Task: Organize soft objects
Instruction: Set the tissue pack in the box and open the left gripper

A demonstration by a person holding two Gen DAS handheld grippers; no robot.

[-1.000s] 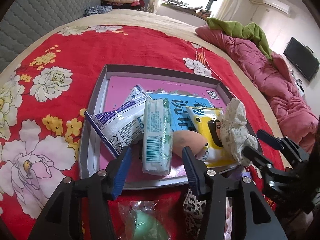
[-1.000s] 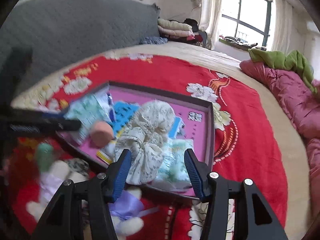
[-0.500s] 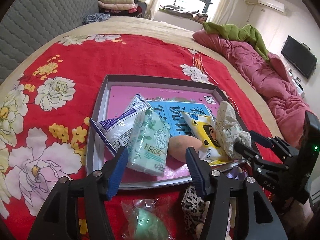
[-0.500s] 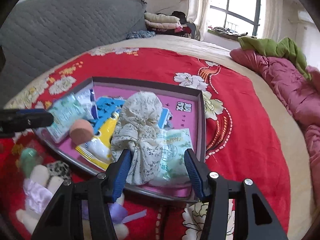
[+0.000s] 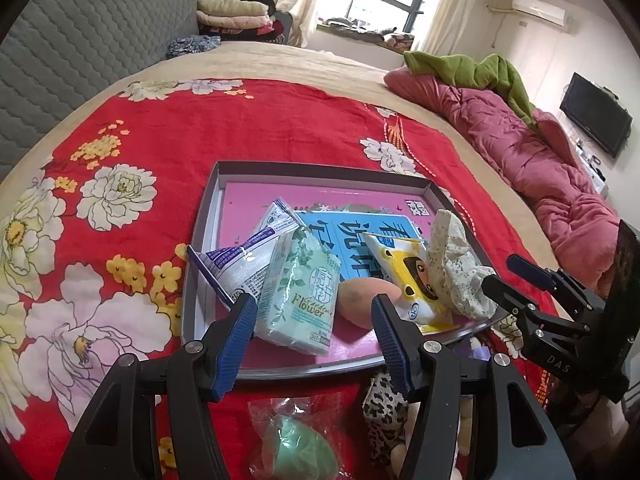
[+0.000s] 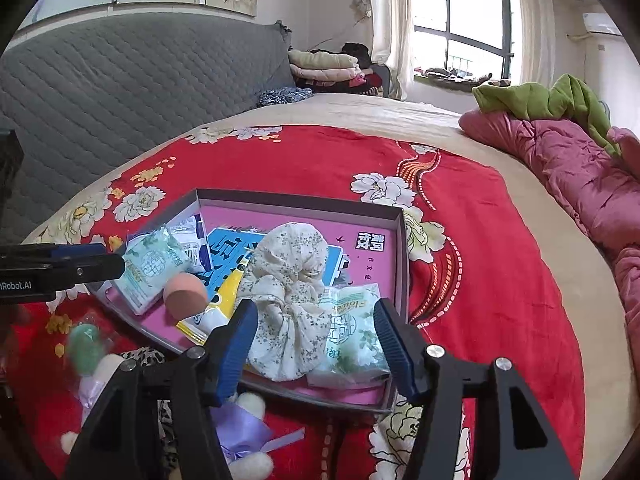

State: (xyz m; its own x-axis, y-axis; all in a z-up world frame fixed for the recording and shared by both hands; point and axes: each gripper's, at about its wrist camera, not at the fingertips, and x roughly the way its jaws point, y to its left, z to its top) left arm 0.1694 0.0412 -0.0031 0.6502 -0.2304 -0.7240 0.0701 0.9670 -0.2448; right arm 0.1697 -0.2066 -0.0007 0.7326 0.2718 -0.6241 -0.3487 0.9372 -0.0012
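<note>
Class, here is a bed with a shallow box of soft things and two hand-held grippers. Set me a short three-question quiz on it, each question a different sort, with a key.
1. True or false: the peach sponge lies inside the box.
2. Which lies outside the box, on the red bedspread? A) the floral cloth B) the green sponge in a bag C) the yellow packet
3. Fill in: the tissue pack nearest the left gripper is printed with the word ____.

Key: 1 true; 2 B; 3 Flower.
</note>
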